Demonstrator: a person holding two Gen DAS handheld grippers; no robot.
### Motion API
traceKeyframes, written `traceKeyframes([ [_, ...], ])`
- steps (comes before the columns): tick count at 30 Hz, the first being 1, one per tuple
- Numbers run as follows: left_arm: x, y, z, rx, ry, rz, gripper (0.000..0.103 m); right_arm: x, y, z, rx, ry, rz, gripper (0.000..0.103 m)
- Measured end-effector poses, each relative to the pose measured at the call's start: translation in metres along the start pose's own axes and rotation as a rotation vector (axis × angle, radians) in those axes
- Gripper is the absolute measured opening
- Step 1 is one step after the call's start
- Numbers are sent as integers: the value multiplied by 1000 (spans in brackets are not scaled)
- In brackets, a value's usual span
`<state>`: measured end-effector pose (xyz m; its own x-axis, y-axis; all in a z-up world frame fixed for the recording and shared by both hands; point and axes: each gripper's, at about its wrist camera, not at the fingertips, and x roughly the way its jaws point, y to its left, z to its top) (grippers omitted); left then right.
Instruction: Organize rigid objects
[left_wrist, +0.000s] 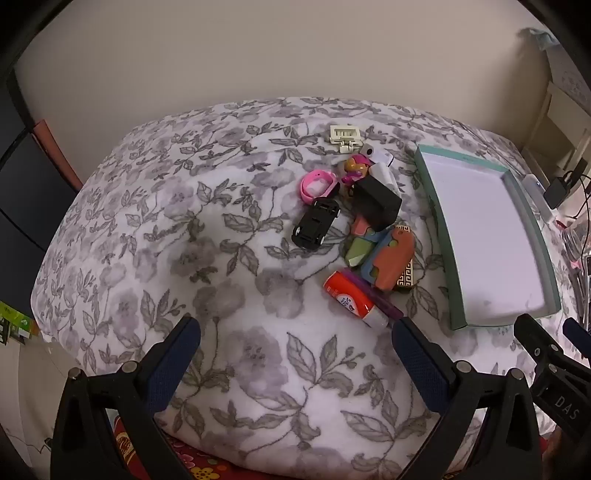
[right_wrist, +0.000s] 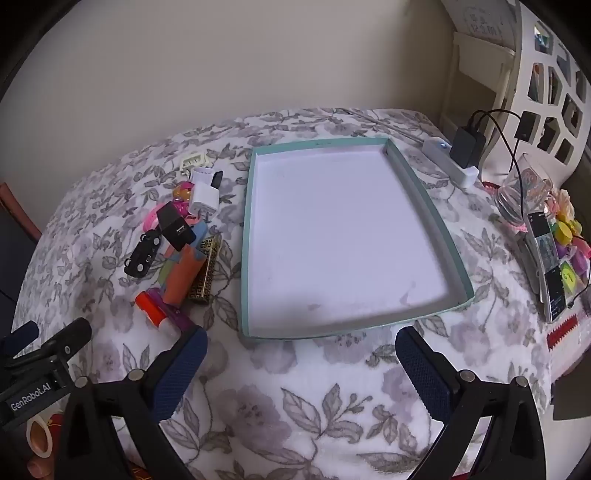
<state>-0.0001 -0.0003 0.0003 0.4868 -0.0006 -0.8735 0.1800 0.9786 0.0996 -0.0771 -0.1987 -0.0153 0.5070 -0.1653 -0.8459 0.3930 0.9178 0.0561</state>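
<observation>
Tray: the green tray (right_wrist: 424, 192) sits flat on the flowery blanket (right_wrist: 295, 406). Its white inside has nothing in it at all.

Pile of things: all the small hard things lie in a messy heap just left of the tray, not in it.

What is in the pile: a black toy car (left_wrist: 316, 223), a pink band (left_wrist: 318, 185), a black block (left_wrist: 376, 203), a white plug (right_wrist: 204, 197), a little doll (left_wrist: 355, 168), an orange and blue toy (left_wrist: 388, 258), a gold patterned box (right_wrist: 205, 275), a red tube (left_wrist: 349, 297) lying on a purple pen (left_wrist: 373, 299), and a cream clip (left_wrist: 345, 136) a bit apart at the back.

How they touch: many lean on each other. The black block sits on top of others. The car lies at the left edge of the heap.

Left gripper (left_wrist: 295, 354): its two blue fingers are spread wide and hold nothing. It hangs over the blanket, near the red tube.

Right gripper (right_wrist: 301, 362): also spread wide, holding nothing. It hangs just in front of the tray's near edge.

Done so far: nothing, I think. Not one thing is in the tray yet.

Left to do: it looks like every piece must be picked up and laid in the tray.

Easy first pick: maybe the red tube, as it is closest to the left gripper.

Off to the side: a power strip (right_wrist: 448, 162), a glass jar (right_wrist: 524, 192) and a phone (right_wrist: 546, 266) sit right of the tray. They do not look like part of the job.
</observation>
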Motion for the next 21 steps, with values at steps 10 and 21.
traceKeyframes([
  [10, 0, 2, 2, -16, -2, -24, 103, -5, 4, 3, -6, -10, -1, 103],
  [21, -4, 1, 3, -18, -15, -13, 103, -6, 3, 3, -8, -22, 5, 103],
])
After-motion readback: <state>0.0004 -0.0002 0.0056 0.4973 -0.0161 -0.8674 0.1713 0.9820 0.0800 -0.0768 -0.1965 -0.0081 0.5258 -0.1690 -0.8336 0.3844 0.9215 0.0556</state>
